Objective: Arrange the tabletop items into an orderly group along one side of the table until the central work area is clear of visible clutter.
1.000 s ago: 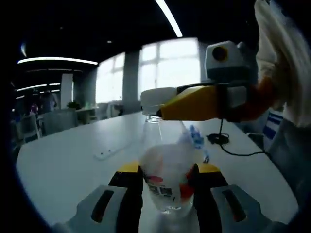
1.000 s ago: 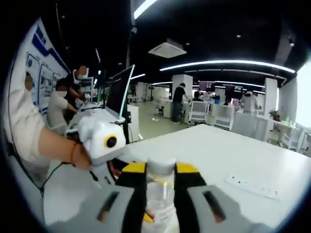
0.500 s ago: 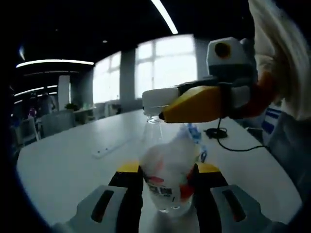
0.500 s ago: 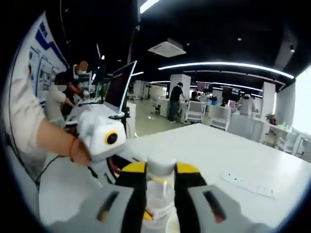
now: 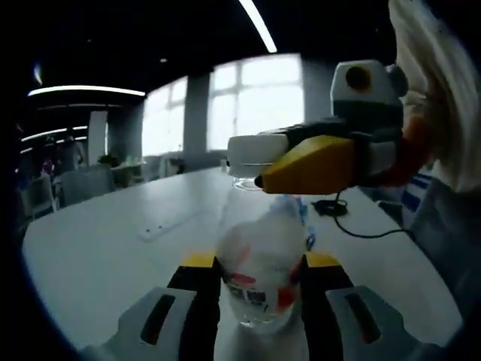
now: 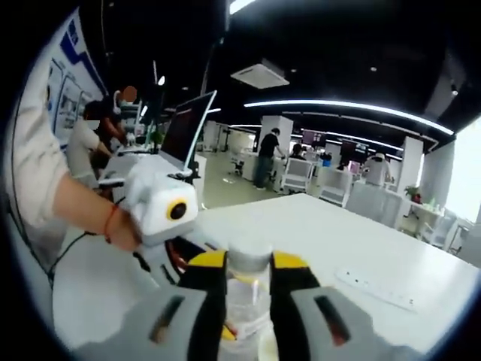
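Note:
A clear plastic bottle (image 5: 259,244) with a red-and-white label stands upright between the yellow-tipped fingers of my left gripper (image 5: 261,262), which is shut on its body. From the right, my right gripper (image 5: 263,167) reaches in and is shut on the bottle's white cap (image 5: 252,149). In the right gripper view the same cap (image 6: 249,254) sits between the fingers of my right gripper (image 6: 249,265), with the clear neck (image 6: 248,308) below it. A person's hand (image 6: 83,218) holding the left gripper shows at the left.
The white table (image 5: 90,263) stretches away, with a white power strip (image 5: 161,226) (image 6: 373,289) lying on it. A black cable (image 5: 353,229) and a blue-topped item (image 5: 301,207) lie behind the bottle. A monitor (image 6: 184,135) and office chairs stand beyond the table.
Both grips stay the same. In the left gripper view the right gripper and cap sit slightly farther right. Both views have shifted a little with the hands.

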`<state>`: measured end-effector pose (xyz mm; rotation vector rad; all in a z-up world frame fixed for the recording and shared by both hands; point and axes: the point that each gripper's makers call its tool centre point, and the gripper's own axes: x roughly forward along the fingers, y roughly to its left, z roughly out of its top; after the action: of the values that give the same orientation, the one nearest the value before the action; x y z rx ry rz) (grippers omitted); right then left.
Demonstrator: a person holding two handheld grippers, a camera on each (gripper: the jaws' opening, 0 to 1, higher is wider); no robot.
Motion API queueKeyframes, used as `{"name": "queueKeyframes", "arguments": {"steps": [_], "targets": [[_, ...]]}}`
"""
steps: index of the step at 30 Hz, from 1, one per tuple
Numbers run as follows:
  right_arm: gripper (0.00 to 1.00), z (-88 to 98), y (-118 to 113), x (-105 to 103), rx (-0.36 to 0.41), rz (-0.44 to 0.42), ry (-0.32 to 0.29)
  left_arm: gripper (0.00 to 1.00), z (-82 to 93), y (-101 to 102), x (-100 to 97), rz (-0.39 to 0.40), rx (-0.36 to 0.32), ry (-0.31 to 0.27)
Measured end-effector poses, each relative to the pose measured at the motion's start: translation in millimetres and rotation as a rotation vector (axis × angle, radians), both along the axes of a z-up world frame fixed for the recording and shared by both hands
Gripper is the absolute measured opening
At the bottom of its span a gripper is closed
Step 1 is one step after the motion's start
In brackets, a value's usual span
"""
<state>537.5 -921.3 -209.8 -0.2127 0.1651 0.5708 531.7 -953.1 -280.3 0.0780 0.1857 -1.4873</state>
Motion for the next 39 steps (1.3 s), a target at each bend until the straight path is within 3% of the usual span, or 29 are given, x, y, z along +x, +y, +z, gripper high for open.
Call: {"name": "queueKeyframes", "arguments": {"steps": [4, 5, 7, 8, 9, 12, 13, 14, 31, 39], "targets": [[0.17, -0.3, -2, 0, -0.001, -0.011, -0.002, 0.43, -1.0, 1, 3.0, 0.019, 0.001, 0.012], [0.17, -0.3, -2, 0, 0.001, -0.014, 0.000, 0.45, -3.9, 1, 2.1, 0.020, 0.012, 0.043], [0.17, -0.5, -3, -1, 0.001, -0.014, -0.001, 0.46, -4.7, 2, 2.7, 0.022, 0.016, 0.023], [0.18, -0.6, -2, -2, 0.001, -0.012, -0.002, 0.46, -4.7, 2, 1.1, 0.020, 0.015, 0.037], [0.18, -0.7, -2, -2, -0.003, -0.009, -0.004, 0.48, -9.6, 3, 0.3, 0.035, 0.039, 0.088], [0.18, -1.0, -2, -2, -0.006, -0.014, 0.001, 0.51, -11.0, 3, 0.9, 0.036, 0.042, 0.067], [0.18, -0.8, -3, -2, -0.008, -0.014, 0.000, 0.53, -13.9, 4, -2.7, 0.038, 0.058, 0.113], [0.18, -0.7, -4, -2, -0.012, -0.018, -0.002, 0.57, -17.6, 5, -0.6, 0.052, 0.083, 0.122], [0.19, -1.2, -9, -5, -0.011, -0.032, 0.008, 0.70, -13.3, 10, -1.5, 0.094, 0.067, 0.142], [0.20, -0.6, -14, -5, -0.013, -0.035, 0.012, 0.69, -11.3, 13, -2.7, 0.106, 0.068, 0.144]]}}
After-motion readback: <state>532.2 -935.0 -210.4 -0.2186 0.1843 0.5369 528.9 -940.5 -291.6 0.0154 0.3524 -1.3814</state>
